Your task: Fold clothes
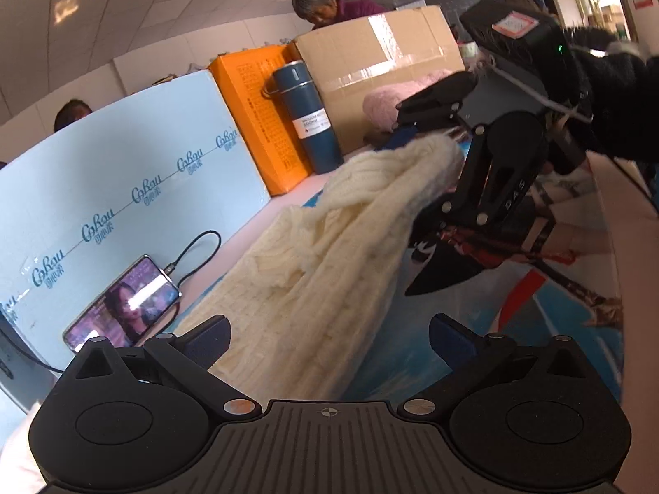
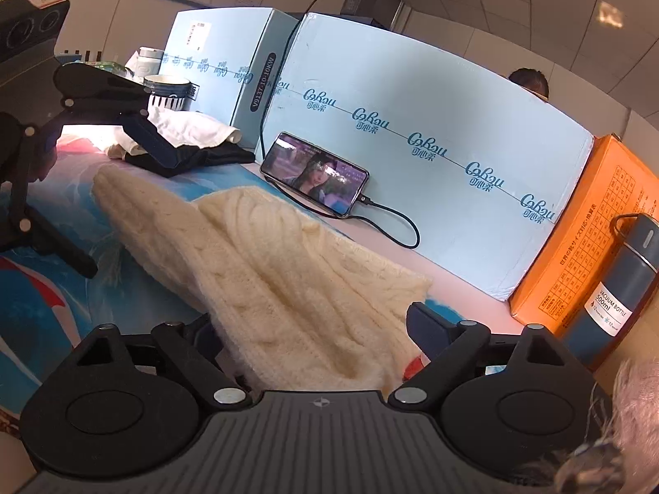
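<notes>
Far side is walled off by pale blue cardboard panel (image 2: 412, 131), orange carton (image 2: 597, 238) and dark blue vacuum bottle (image 1: 307, 115); a charging phone (image 2: 315, 173) is propped there. Printed blue tabletop (image 1: 535, 321) is left passable.

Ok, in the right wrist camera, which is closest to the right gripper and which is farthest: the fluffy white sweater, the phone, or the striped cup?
From the right gripper:
1. White sweater: right between its fingers, closest.
2. Phone: past the sweater, leaning on the blue box.
3. Striped cup: far back on the left, farthest.
</notes>
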Demonstrator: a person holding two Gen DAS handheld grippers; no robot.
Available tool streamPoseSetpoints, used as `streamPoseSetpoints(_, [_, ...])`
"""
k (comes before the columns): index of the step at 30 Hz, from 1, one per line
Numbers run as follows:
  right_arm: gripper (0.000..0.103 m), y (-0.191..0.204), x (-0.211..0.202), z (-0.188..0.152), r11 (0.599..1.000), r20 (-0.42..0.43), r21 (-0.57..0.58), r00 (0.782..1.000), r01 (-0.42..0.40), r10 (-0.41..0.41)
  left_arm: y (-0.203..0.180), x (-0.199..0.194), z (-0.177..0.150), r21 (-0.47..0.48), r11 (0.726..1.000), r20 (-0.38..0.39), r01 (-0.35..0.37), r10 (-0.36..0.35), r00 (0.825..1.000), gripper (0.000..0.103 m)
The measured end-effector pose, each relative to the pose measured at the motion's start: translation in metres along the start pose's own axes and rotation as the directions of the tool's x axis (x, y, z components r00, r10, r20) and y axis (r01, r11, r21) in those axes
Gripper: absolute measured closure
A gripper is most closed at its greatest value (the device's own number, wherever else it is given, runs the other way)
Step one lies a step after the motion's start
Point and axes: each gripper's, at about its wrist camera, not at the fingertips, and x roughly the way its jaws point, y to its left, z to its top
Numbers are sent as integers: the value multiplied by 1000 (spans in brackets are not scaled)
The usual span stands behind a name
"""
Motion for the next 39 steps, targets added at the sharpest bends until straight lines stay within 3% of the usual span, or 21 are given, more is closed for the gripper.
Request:
streamPoseSetpoints(2, [38, 3, -4, 1, 1000, 4, -7, 1000, -10, 10, 2, 8, -5, 22, 999, -30, -49, 49, 998, 9])
streamPoseSetpoints(4, [45, 6, -7, 1, 1000, 0, -7, 1000, -22, 22, 11, 13, -10, -18, 999, -47, -35, 35, 998, 50])
streamPoseSetpoints(6, [55, 6, -9, -1, 999, -13, 3, 999, -38, 38, 17, 15, -14, -63, 998, -46, -4, 1, 999, 68])
streamPoseSetpoints(7, [57, 7, -10, -2, 999, -23, 6, 999, -43, 43, 17, 13, -14, -62, 998, -42, 2, -5, 999, 70])
streamPoseSetpoints(12, [65, 5, -25, -5, 993, -63, 72, 993, -91, 96, 13, -9, -12, -123, 986, -9, 109, -111, 994, 75])
streamPoseSetpoints(15, [65, 2, -50, 4, 977, -64, 122, 981, -177, 185, 17, -33, -12, -190, 956, 56, 224, -218, 974, 75])
streamPoseSetpoints(17, [65, -3, -64, 11, 951, -43, 161, 961, -264, 274, 24, -45, -14, -250, 929, 118, 274, -252, 961, 74])
streamPoseSetpoints(19, [65, -19, -61, 14, 900, -10, 238, 926, -364, 378, 31, -51, -17, -316, 900, 181, 302, -255, 950, 74])
streamPoseSetpoints(21, [65, -38, -45, 15, 833, 25, 333, 887, -442, 461, 39, -45, -18, -377, 890, 193, 258, -197, 961, 72])
streamPoseSetpoints(25, [65, -72, 3, 10, 688, 102, 506, 828, -520, 551, 55, -25, -20, -498, 842, 198, 206, -121, 973, 72])
streamPoseSetpoints(27, [64, -85, 25, 6, 629, 128, 574, 816, -524, 563, 64, -14, -21, -561, 806, 201, 190, -90, 975, 72])
streamPoseSetpoints(29, [57, -91, 42, 4, 623, 107, 619, 838, -478, 536, 75, -1, -22, -629, 759, 184, 169, -66, 981, 72])
streamPoseSetpoints(30, [48, -94, 51, 2, 622, 94, 639, 849, -452, 520, 80, 7, -23, -660, 734, 169, 156, -58, 984, 73])
streamPoseSetpoints(33, [33, -95, 61, 1, 666, 37, 656, 897, -354, 440, 91, 22, -25, -720, 684, 119, 119, -47, 992, 73])
streamPoseSetpoints(36, [19, -101, 49, -2, 707, 38, 660, 951, -254, 306, 97, 30, -32, -759, 644, 89, 96, -44, 995, 73])
streamPoseSetpoints(37, [12, -104, 44, -3, 717, 39, 662, 965, -219, 259, 98, 31, -34, -770, 632, 80, 85, -37, 996, 73])
streamPoseSetpoints(39, [9, -106, 31, -6, 729, 42, 669, 987, -142, 154, 98, 32, -36, -789, 613, 54, 44, -2, 999, 73])
